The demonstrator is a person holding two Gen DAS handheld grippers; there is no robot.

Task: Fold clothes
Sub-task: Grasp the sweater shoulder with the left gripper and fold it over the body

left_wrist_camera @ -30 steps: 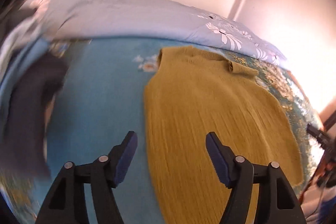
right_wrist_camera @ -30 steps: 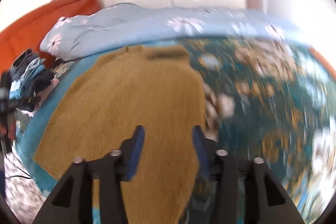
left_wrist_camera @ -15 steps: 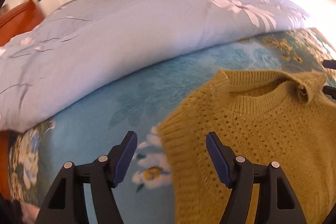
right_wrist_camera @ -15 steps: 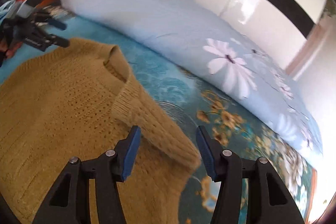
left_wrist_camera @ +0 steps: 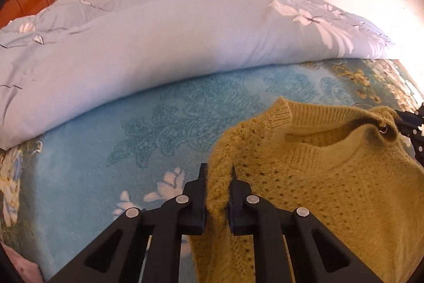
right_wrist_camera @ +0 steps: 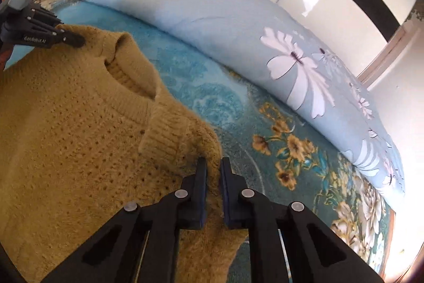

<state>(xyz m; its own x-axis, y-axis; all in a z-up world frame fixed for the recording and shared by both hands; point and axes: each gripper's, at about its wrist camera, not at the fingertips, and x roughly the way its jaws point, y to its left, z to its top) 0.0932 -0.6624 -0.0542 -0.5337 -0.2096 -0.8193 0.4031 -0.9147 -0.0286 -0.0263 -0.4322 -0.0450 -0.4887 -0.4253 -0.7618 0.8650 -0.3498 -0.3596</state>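
Mustard-yellow knit, open and loopy in its stitch with small eyelet holes across the chest, makes up the sweater [left_wrist_camera: 331,192] lying flat on a bed. Its ribbed round collar [left_wrist_camera: 318,147] stands up slightly at the top edge, and a ribbed cuff [right_wrist_camera: 161,139] is folded across the shoulder in the right wrist view. Under it spreads a plush teal blanket [left_wrist_camera: 159,129] with an embossed leaf pattern and printed white and golden flowers. Beyond that blanket lies a long, puffy roll of pale blue duvet [left_wrist_camera: 159,44], smooth cotton with large white blossoms, and behind it a glossy white wall with a black band.

The left gripper [left_wrist_camera: 217,171] has its black fingers pinched together on a raised ridge of the sweater's shoulder, the fuzzy wool bunched up between the pads. The right gripper [right_wrist_camera: 213,166] is likewise clamped on the opposite shoulder's edge, near the folded cuff, with a thin fold of knit squeezed between its blue-faced pads. Each gripper's dark tips show in the other camera at the far end of the neckline.
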